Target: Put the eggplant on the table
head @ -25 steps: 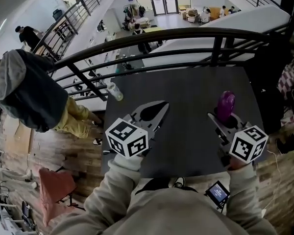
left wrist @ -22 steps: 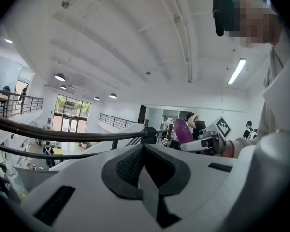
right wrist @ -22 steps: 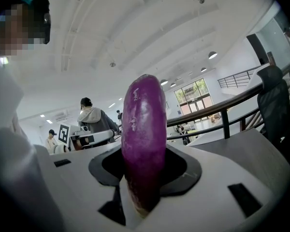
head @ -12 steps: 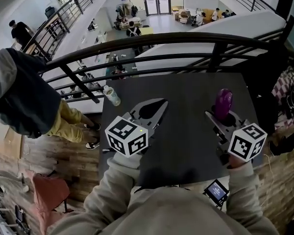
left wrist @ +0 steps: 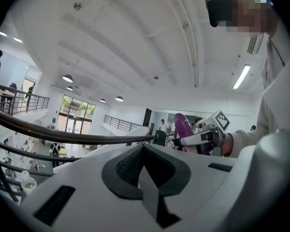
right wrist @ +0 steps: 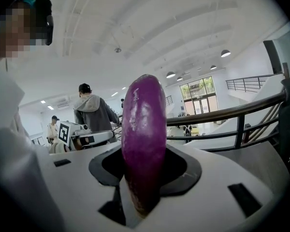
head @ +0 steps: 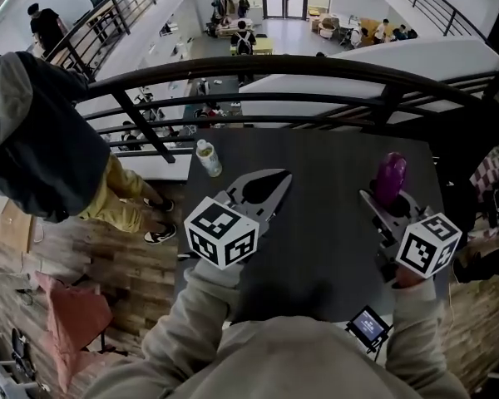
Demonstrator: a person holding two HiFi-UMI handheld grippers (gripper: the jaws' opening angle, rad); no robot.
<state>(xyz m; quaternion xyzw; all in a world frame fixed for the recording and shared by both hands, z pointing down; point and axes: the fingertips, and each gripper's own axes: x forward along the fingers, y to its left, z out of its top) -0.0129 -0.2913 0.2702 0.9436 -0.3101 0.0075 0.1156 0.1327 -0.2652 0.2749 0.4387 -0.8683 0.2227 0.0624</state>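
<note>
Purple eggplant stays gripped in right claw; left claw closed, empty; both nearer railing.

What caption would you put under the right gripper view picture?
Right gripper clamps a purple eggplant upright, with a black railing behind.

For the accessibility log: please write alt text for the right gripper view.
The right gripper holds a purple eggplant upright between its jaws. Behind it are a dark railing and a person in a grey hoodie.
</note>
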